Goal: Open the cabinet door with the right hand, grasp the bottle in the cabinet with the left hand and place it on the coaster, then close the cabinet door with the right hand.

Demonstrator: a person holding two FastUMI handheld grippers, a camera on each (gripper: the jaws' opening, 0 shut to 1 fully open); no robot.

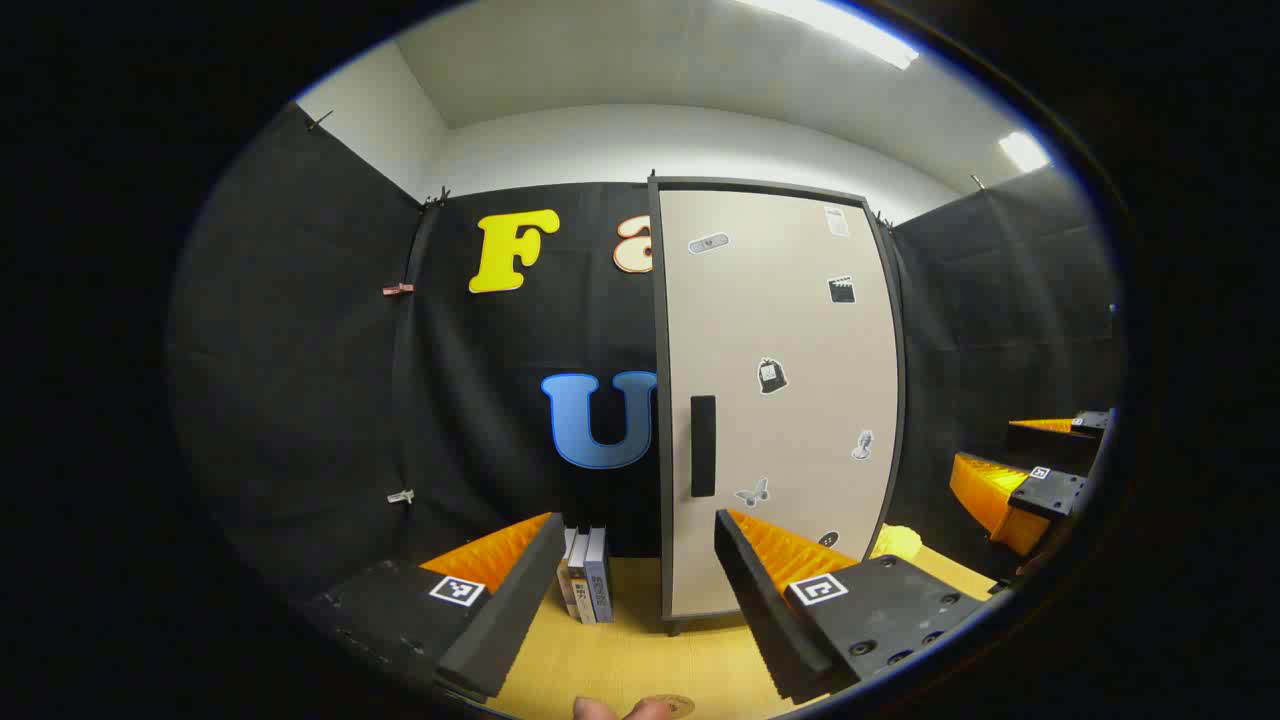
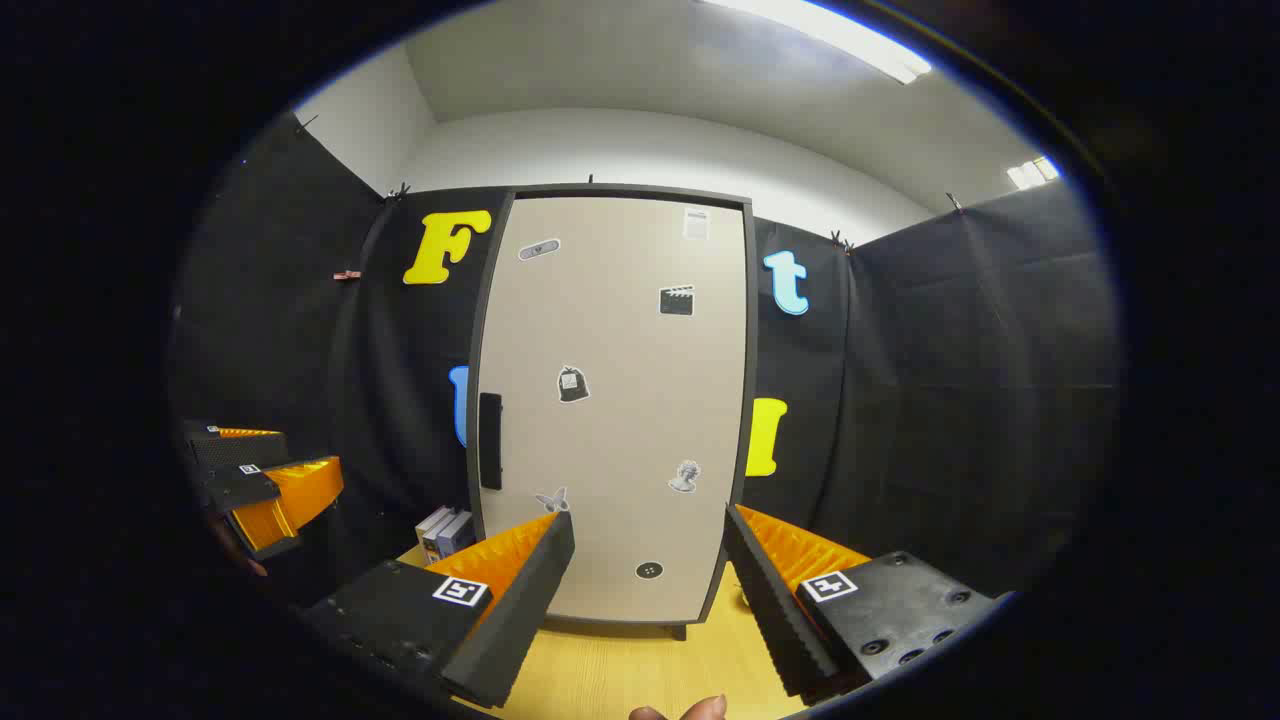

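Facing the closed cabinet door (image 2: 615, 400), the right claw (image 2: 645, 590) gapes wide, well short of its handle (image 2: 490, 440).

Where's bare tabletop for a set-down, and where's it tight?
Free: the wooden table in front of the closed cabinet door, between the right gripper fingers. Crowded: left of the cabinet, where books stand by its corner; a yellow object sits to its right.

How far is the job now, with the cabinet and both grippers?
Nothing looks done: the cabinet door is shut, its handle untouched. In hand: the right gripper faces it, jaws open; the left gripper is open, empty. Left: opening, moving the bottle, closing.
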